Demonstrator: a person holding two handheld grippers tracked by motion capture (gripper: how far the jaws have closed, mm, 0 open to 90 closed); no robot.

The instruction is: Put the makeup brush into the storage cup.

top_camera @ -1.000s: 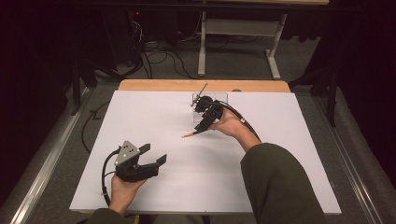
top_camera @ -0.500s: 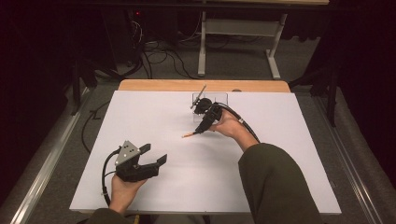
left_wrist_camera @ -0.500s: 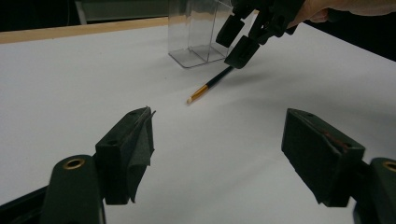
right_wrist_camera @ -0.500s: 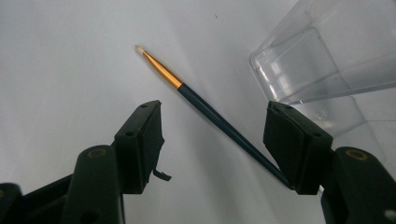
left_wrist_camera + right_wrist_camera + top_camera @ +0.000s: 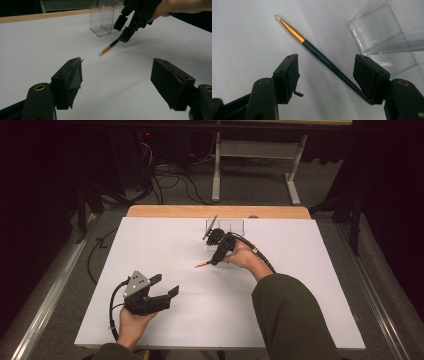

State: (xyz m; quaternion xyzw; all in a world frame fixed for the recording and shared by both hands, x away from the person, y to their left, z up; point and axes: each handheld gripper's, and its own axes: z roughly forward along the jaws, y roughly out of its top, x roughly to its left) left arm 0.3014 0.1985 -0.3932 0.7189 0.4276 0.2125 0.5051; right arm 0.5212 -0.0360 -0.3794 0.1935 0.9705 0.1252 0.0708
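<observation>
A thin paintbrush [image 5: 201, 265] with a dark handle, gold ferrule and pale tip lies on the white table. My right gripper [image 5: 216, 257] hangs low over its handle end, open. In the right gripper view the brush [image 5: 312, 47] runs diagonally between the jaws [image 5: 327, 67], and its handle end slips behind the right jaw; no pad presses on it. My left gripper [image 5: 166, 285] rests at the near left, open with nothing between its jaws [image 5: 117, 72]. From there I see the brush [image 5: 108, 48] and the right gripper [image 5: 123, 28] farther off.
A clear plastic container [image 5: 232, 226] stands just behind the right gripper, with a dark stick [image 5: 210, 227] leaning in it. The white sheet [image 5: 150, 240] covers the table, and a wooden strip [image 5: 215, 211] shows at the far edge. Cables lie on the floor beyond.
My right gripper has sunk a little toward the table over the brush. The left gripper has stayed put.
</observation>
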